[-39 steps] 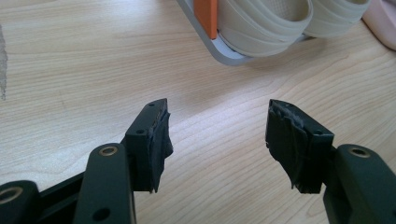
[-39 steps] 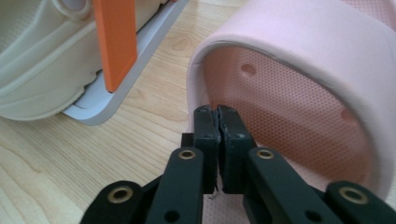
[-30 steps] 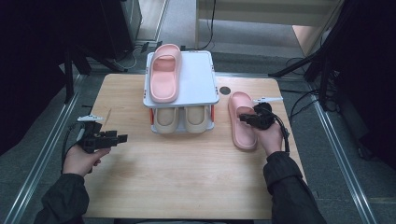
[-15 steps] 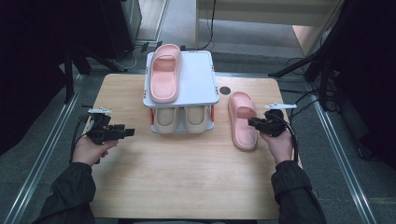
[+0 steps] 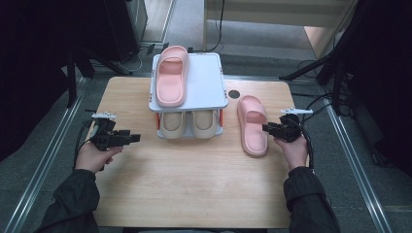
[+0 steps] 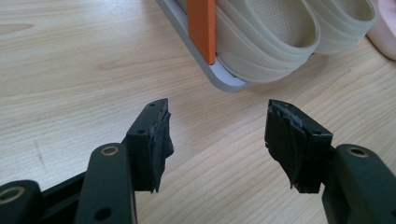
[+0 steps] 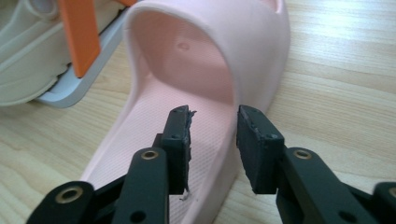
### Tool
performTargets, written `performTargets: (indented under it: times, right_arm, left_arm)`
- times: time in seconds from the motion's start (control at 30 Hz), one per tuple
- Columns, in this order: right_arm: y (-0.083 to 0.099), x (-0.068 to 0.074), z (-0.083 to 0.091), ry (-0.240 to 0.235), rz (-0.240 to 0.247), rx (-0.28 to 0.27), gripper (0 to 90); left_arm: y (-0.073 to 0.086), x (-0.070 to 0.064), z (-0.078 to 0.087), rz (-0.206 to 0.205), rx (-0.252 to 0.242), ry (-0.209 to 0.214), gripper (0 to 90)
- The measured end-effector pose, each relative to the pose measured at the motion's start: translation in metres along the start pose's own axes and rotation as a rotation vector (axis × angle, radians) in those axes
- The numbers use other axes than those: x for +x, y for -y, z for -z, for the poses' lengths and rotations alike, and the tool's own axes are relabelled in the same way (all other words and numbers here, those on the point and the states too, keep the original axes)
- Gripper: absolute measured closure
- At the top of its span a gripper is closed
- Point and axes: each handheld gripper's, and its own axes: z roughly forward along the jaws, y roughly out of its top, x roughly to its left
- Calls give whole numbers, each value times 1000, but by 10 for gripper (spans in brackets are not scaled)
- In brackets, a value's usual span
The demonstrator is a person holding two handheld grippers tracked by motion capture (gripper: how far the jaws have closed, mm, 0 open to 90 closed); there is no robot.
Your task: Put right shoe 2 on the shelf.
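Overhead: pink slipper (image 5: 252, 125) flat on bench (image 5: 194, 194), right of shoe rack (image 5: 188, 92), right gripper (image 5: 272, 129) at its outer edge; second pink slipper (image 5: 171, 75) on rack top, cream pair (image 5: 192, 124) underneath. Right gripper view adds detail: fingers (image 7: 180, 140) narrowly parted, straddling slipper's side wall behind strap, gap visible, not clamped. Left gripper (image 6: 217, 140) fingers wide apart over bare bench, near rack corner, holding nothing

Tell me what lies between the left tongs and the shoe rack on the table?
Nothing: in the left gripper view, bare wooden table separates the open left tongs from the rack.
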Motion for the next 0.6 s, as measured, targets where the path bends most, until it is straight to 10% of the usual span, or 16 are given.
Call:
performTargets:
  times: [0.6]
  right_arm:
    - [-15, -12, -26, 21, -45, 21, 625]
  left_arm:
    - [27, 8, 27, 62, -34, -33, 404]
